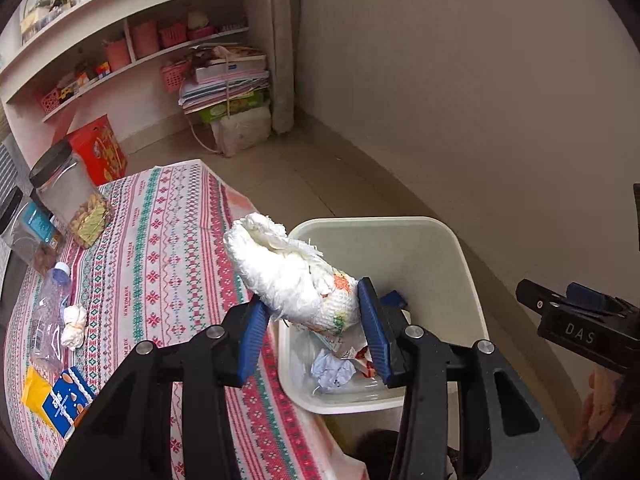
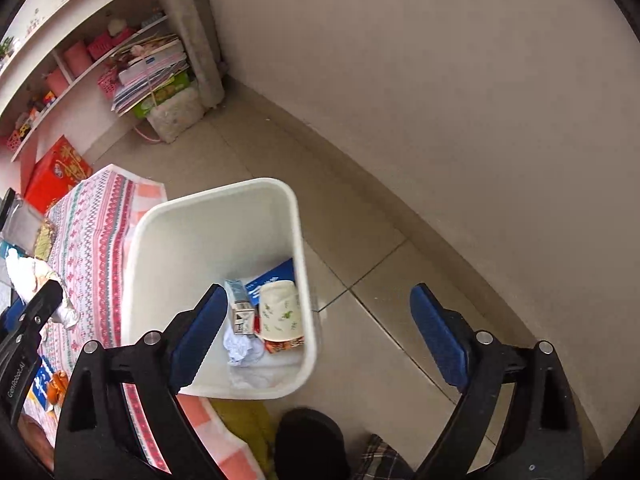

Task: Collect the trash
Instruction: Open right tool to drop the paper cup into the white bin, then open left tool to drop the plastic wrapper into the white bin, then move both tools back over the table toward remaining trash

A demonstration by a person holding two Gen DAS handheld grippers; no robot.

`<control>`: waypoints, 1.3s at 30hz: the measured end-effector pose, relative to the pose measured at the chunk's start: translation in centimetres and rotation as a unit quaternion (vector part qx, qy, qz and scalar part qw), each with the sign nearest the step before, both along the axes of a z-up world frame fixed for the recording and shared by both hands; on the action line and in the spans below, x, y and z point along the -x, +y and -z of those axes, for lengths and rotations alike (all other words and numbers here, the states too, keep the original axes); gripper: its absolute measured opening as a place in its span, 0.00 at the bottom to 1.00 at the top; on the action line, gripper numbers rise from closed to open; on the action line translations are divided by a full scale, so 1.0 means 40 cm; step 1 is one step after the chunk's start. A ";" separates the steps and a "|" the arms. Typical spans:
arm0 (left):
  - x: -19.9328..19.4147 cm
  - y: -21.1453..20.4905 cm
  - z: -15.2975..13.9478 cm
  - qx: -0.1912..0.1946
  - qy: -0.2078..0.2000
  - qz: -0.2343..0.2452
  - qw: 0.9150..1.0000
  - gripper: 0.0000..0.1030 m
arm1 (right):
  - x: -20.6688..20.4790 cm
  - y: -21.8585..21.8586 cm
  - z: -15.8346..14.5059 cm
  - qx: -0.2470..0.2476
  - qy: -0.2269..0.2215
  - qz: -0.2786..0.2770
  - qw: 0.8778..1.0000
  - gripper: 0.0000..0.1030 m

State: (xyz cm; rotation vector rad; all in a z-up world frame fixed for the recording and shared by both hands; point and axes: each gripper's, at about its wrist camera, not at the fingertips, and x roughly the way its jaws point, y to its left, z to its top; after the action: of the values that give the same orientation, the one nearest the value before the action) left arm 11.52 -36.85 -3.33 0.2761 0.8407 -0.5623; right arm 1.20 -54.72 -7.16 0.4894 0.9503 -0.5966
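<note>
My left gripper [image 1: 312, 316] is shut on a crumpled white paper cup [image 1: 288, 272] with an orange and green print, held at the near rim of the white trash bin [image 1: 472, 272]. The bin stands on the floor beside the table. It holds crumpled paper [image 1: 332, 372], a printed paper cup [image 2: 280, 312], a small carton [image 2: 240, 308] and wrappers. My right gripper [image 2: 320, 332] is open and empty above the bin [image 2: 160, 232]. The held cup shows at the left edge of the right wrist view [image 2: 28, 276].
The table with a patterned cloth [image 1: 168, 240] carries a crumpled tissue [image 1: 74, 326], a clear plastic bottle [image 1: 52, 312], a blue snack box [image 1: 68, 400], a yellow packet [image 1: 36, 392] and clear jars [image 1: 72, 200]. Shelves and a red box [image 1: 100, 152] stand behind. A wall [image 1: 480, 120] is at the right.
</note>
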 end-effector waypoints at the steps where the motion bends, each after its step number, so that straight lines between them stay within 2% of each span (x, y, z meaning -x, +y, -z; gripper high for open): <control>1: 0.006 -0.012 0.000 0.000 -0.001 0.004 1.000 0.43 | 0.006 -0.006 0.001 0.000 0.000 0.004 1.000 0.87; 7: 0.018 -0.085 0.002 -0.003 0.003 0.021 1.000 0.45 | 0.043 -0.037 -0.003 0.009 0.004 0.028 1.000 0.87; 10: 0.010 -0.101 0.002 -0.001 0.011 0.022 1.000 0.55 | 0.050 -0.037 -0.013 0.031 0.011 0.035 0.999 0.87; 13: 0.007 -0.098 -0.006 0.002 0.011 0.017 1.000 0.67 | 0.051 -0.032 -0.022 0.031 0.003 0.034 0.999 0.88; 17: 0.007 -0.073 -0.014 0.003 0.004 0.009 1.000 0.70 | 0.043 -0.024 -0.030 0.031 -0.006 0.033 0.999 0.88; 25: -0.004 0.057 -0.014 0.000 0.001 -0.039 0.999 0.70 | 0.005 0.037 -0.052 0.018 -0.028 0.009 0.999 0.89; 39: -0.032 0.331 -0.025 -0.011 -0.017 -0.118 0.993 0.70 | -0.116 0.269 -0.096 0.041 -0.040 -0.087 0.995 0.90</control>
State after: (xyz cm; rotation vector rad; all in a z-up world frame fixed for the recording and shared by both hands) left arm 12.81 -23.63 -2.34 0.2017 0.8335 -0.3274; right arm 5.83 -43.94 -3.30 0.3508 0.8786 -0.4520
